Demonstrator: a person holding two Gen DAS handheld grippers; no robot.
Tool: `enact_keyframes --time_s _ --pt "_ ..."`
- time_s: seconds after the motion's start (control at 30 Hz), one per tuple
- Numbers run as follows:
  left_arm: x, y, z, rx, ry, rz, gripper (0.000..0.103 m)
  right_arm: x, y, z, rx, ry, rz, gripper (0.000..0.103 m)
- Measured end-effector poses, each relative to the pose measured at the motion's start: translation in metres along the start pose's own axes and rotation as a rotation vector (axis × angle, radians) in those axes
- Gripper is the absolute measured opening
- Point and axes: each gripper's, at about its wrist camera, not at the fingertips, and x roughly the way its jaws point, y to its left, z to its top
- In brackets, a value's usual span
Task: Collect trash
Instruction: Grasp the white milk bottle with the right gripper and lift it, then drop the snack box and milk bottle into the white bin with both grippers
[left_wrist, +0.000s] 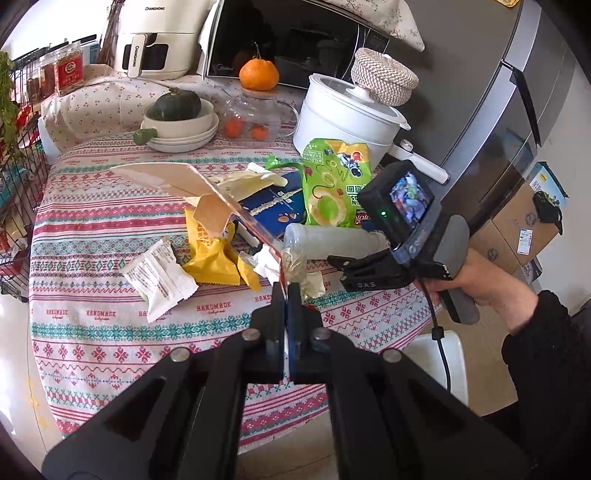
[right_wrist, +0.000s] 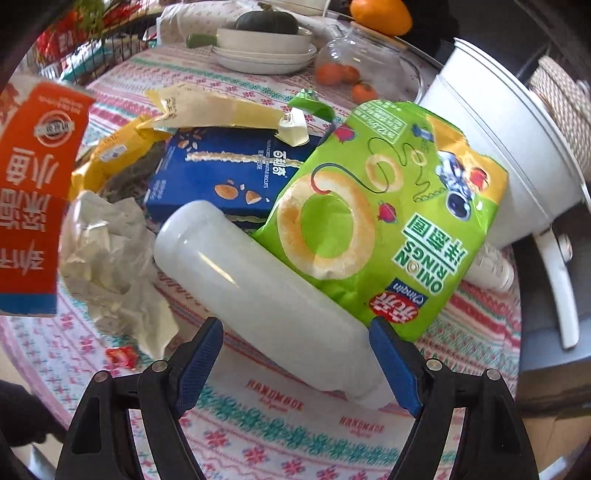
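Note:
My left gripper (left_wrist: 286, 295) is shut on the lower edge of a flattened orange carton (left_wrist: 207, 192), which rises up and to the left over the table; the same carton (right_wrist: 33, 203) fills the left side of the right wrist view. My right gripper (right_wrist: 295, 354) hangs open over a milky plastic bottle (right_wrist: 258, 280) that lies between its blue pads (right_wrist: 199, 358); the pads do not press on it. A green onion-rings bag (right_wrist: 369, 206) overlaps the bottle. Beside them lie a blue biscuit box (right_wrist: 229, 173), crumpled paper (right_wrist: 107, 251), yellow wrappers (left_wrist: 214, 258) and a white sachet (left_wrist: 159, 277).
A white pot (left_wrist: 343, 118) with a woven lid, a glass jar (left_wrist: 255, 114) of oranges and stacked bowls (left_wrist: 181, 129) with a squash stand at the back of the patterned tablecloth (left_wrist: 110, 354). A wire rack (left_wrist: 14, 192) is at the left, a fridge (left_wrist: 498, 110) and cardboard boxes (left_wrist: 517, 229) at the right.

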Motion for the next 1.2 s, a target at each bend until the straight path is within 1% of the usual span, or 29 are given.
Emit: enact_keyframes --time_s 0.17,0.27,0.33,0.43,0.63,0.7,0.93,1.07,1.2 --pt "0.004 0.0 0.001 0.0 0.007 0.004 0.001 0.011 0.01 0.003 -0.066 0.014 -0.06 0.081" --pt "0.003 0.001 0.001 -0.005 0.006 0.012 0.002 0.018 0.02 0.0 -0.126 0.018 -0.123 0.076" --pt "0.003 0.001 0.0 -0.004 0.004 0.018 0.002 0.013 0.022 -0.007 -0.159 0.015 -0.156 0.067" --pt "0.001 -0.001 0.0 0.0 0.0 0.026 0.002 0.01 0.027 -0.015 -0.173 0.016 -0.165 0.062" --pt "-0.004 -0.007 -0.003 0.017 -0.018 0.04 0.002 -0.011 0.026 -0.039 -0.091 0.032 -0.072 0.056" --pt "-0.007 -0.009 -0.004 0.02 -0.025 0.044 0.001 -0.016 0.026 -0.044 -0.067 0.031 -0.049 0.056" --pt "-0.018 -0.019 -0.005 0.033 -0.056 0.038 0.001 -0.055 0.009 -0.084 0.076 0.009 0.057 0.054" --pt "-0.025 -0.028 -0.006 0.051 -0.08 0.03 0.001 -0.069 -0.007 -0.097 0.147 -0.002 0.089 0.054" --pt "-0.027 -0.041 -0.009 0.066 -0.083 0.011 0.001 -0.098 -0.012 -0.117 0.229 -0.013 0.11 0.054"
